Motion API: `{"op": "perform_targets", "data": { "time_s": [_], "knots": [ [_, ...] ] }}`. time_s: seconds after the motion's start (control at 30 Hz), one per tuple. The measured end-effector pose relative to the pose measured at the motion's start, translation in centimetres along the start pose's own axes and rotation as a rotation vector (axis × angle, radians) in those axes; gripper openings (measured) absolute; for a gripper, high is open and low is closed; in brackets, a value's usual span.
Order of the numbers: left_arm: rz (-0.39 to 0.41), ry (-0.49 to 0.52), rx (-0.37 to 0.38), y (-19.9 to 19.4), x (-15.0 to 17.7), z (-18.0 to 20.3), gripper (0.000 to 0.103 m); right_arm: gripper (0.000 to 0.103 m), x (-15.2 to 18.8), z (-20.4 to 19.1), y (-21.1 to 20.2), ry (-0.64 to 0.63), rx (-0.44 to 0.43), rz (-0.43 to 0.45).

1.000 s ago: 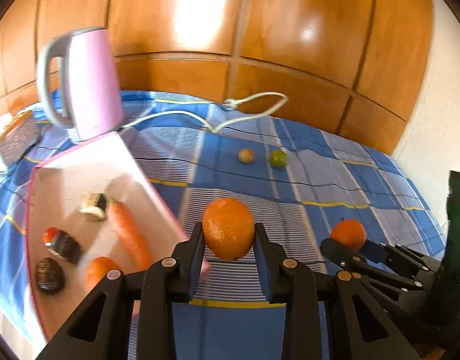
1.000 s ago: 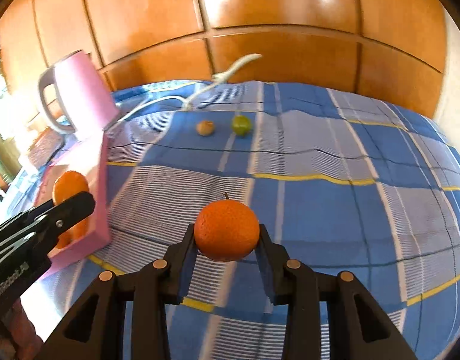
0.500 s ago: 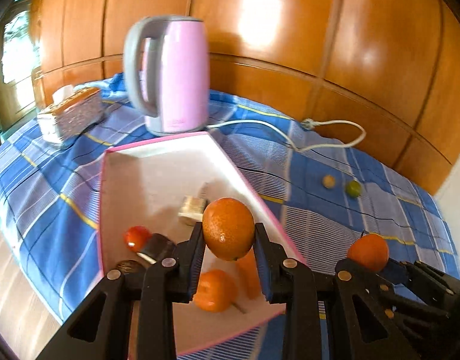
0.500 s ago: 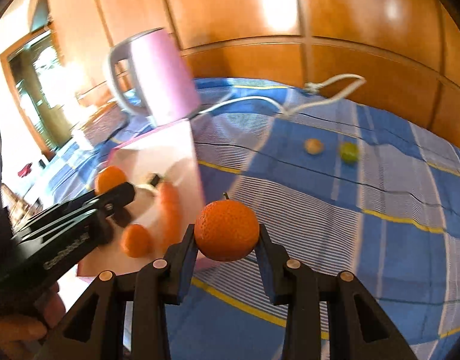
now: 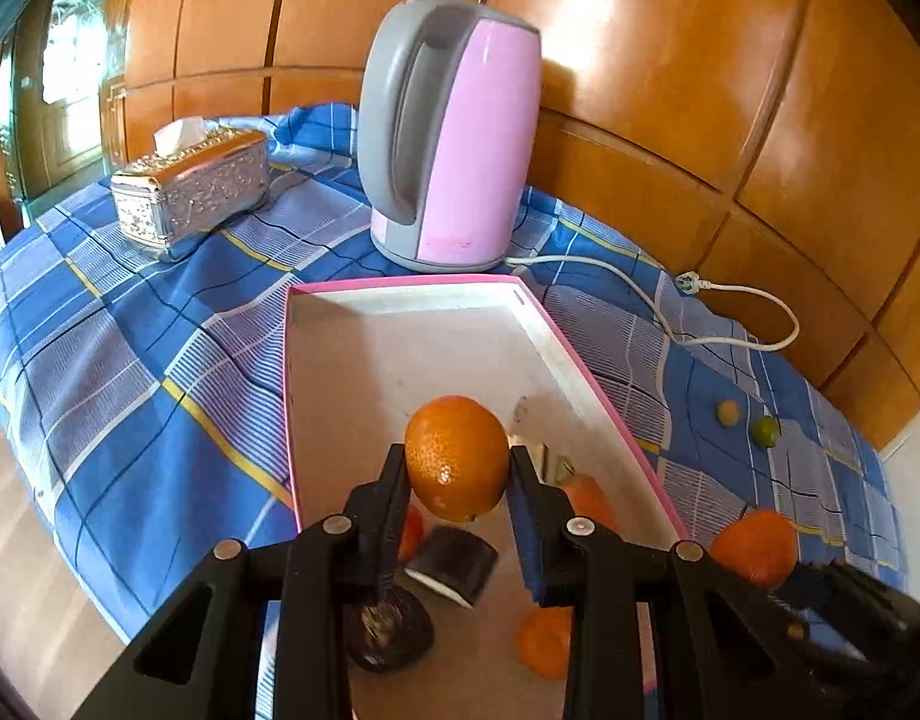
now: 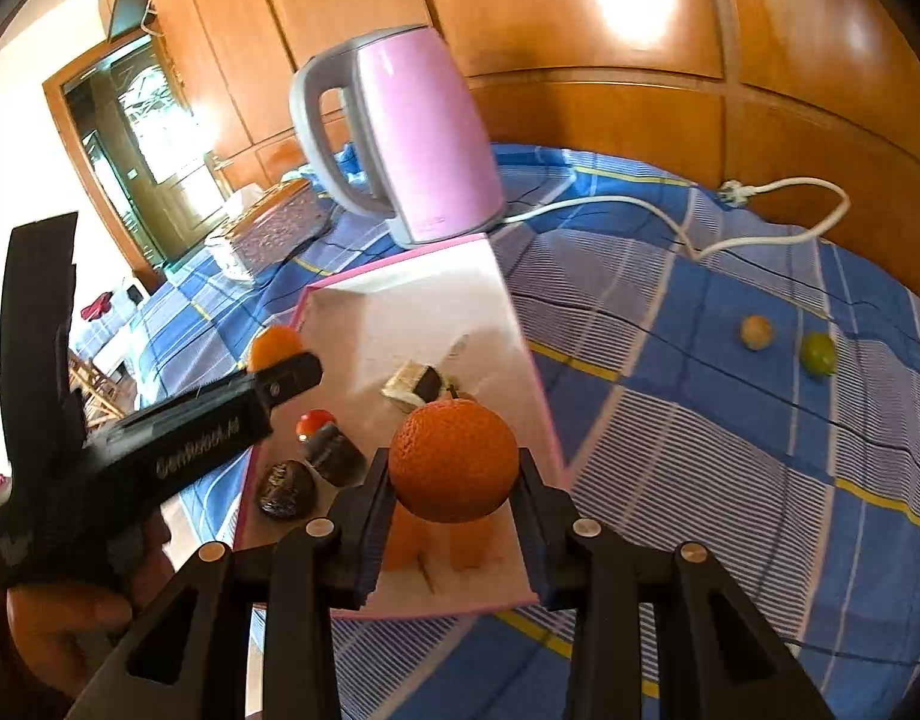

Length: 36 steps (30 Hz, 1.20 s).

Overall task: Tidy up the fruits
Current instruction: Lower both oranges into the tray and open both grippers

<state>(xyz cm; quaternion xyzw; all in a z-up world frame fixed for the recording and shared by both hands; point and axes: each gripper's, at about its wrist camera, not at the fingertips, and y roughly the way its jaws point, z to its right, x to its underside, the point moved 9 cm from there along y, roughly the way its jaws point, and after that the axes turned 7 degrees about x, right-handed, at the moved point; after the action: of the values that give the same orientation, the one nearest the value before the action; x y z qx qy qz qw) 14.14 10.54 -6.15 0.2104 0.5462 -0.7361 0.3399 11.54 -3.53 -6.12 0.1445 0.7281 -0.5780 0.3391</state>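
Observation:
My left gripper [image 5: 456, 468] is shut on an orange [image 5: 456, 456] and hangs over the near half of a white tray with a pink rim [image 5: 399, 324]. In the tray lie a carrot [image 5: 589, 501], a small tomato, a smaller orange fruit [image 5: 544, 642] and some dark pieces [image 5: 453, 564]. My right gripper [image 6: 453, 471] is shut on a second orange [image 6: 453, 459] above the tray's [image 6: 411, 282] near right corner. The left gripper [image 6: 288, 372] with its orange [image 6: 273, 345] shows at the left there. A tan fruit [image 6: 757, 332] and a green fruit [image 6: 818, 353] lie on the cloth.
A pink kettle [image 5: 453, 132] stands just behind the tray, its white cord [image 5: 700, 324] trailing right across the blue checked cloth. A silver tissue box [image 5: 189, 186] sits at the back left. Wooden panels close off the back. The table edge drops to the floor at left.
Both grippers have swung left with their oranges, from over the bare cloth to over the tray. The kettle and tissue box have come into fuller view. Both grips are unchanged.

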Motion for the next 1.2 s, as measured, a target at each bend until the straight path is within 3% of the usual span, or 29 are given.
{"op": "perform_targets", "data": {
  "time_s": [0.23,0.4,0.5,0.77,1.2],
  "knots": [
    [-0.016,-0.056,-0.031,1.1,-1.5,-2.6,0.032,0.039,-0.6,-2.5,2.3,-0.036,-0.046,-0.035],
    [-0.007,-0.06,-0.038,0.7,-1.2,-2.8,0.049,0.042,-0.7,-3.1,3.4,-0.026,-0.06,-0.048],
    [0.0,-0.051,-0.06,0.4,-0.8,-2.7,0.049,0.043,-0.4,-3.3,3.4,-0.012,-0.07,-0.053],
    [0.016,-0.04,-0.092,-0.7,0.6,-2.1,0.049,0.043,0.4,-1.0,1.9,0.07,-0.014,-0.039],
    [0.011,0.057,-0.045,-1.6,2.4,3.0,0.049,0.043,0.9,4.4,-1.0,0.163,0.148,0.04]
  ]
}}
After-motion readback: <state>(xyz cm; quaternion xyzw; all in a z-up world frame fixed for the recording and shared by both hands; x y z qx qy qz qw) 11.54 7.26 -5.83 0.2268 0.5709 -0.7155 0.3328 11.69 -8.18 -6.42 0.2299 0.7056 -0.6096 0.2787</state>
